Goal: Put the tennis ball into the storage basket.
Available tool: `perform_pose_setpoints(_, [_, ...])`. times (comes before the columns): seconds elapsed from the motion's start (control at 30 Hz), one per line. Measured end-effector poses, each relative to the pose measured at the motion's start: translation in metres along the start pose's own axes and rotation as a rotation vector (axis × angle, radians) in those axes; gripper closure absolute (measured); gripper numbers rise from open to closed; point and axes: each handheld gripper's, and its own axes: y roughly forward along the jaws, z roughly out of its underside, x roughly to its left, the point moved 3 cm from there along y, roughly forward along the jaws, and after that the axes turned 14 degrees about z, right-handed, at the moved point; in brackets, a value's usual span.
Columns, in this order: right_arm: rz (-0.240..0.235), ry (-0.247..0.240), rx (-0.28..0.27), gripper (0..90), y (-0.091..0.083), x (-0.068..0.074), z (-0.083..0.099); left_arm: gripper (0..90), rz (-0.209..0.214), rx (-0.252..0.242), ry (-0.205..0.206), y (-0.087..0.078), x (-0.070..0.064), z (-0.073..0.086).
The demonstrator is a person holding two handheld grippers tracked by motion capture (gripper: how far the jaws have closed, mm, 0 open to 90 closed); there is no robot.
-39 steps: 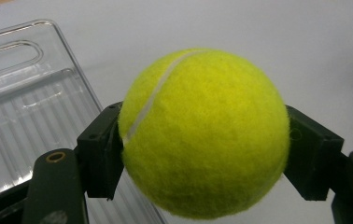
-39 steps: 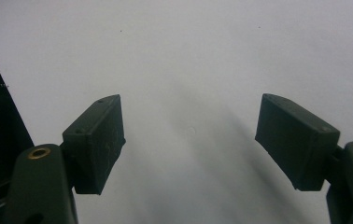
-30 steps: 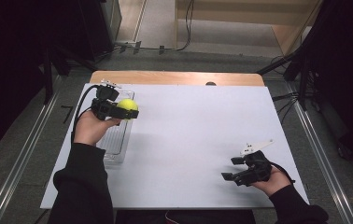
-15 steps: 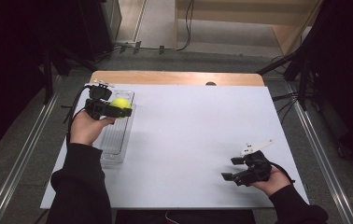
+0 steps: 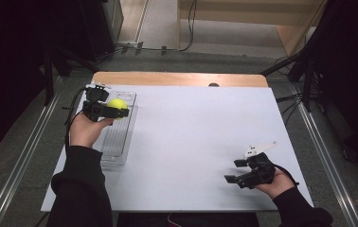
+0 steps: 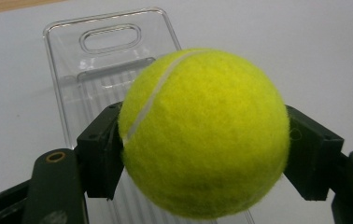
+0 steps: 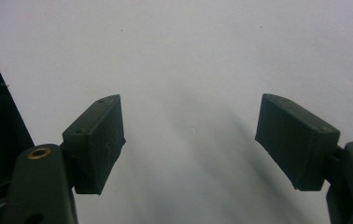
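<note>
A yellow tennis ball [image 5: 117, 103] [image 6: 205, 133] is clamped between the jaws of my left gripper [image 5: 114, 111] [image 6: 202, 154], held over the far end of a clear plastic tray [image 5: 117, 137] [image 6: 90, 79] at the table's left side. The ball hangs above the tray's ribbed floor and I cannot tell whether it touches. My right gripper [image 5: 235, 171] [image 7: 191, 140] rests low over the white table near the front right. Its jaws stand wide apart with nothing between them.
The white table [image 5: 201, 137] has a wooden strip [image 5: 177, 78] along its far edge. A handle slot [image 6: 110, 37] is cut in the tray's far end. Metal rails [image 5: 21, 165] run along both sides of the table, with dark equipment beyond.
My left gripper has carried the ball farther away and slightly left, from the tray's right rim to over its far end. The right gripper has stayed put.
</note>
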Motion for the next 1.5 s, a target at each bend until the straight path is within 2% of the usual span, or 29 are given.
perform_pose_setpoints(0.97, [-0.002, -0.002, 0.002, 21.7, 0.0, 0.001, 0.0, 26.1, -0.033, -0.001, -0.048, 0.019, 0.015, 0.01])
perform_pose_setpoints(1.17, [-0.002, -0.006, 0.004, 21.7, 0.0, 0.001, 0.0, 26.0, -0.026, 0.012, -0.057, 0.023, 0.017, 0.013])
perform_pose_setpoints(1.5, [-0.002, -0.006, 0.003, 21.6, 0.0, 0.001, 0.0, 25.8, -0.036, 0.023, -0.079, 0.028, 0.022, 0.016])
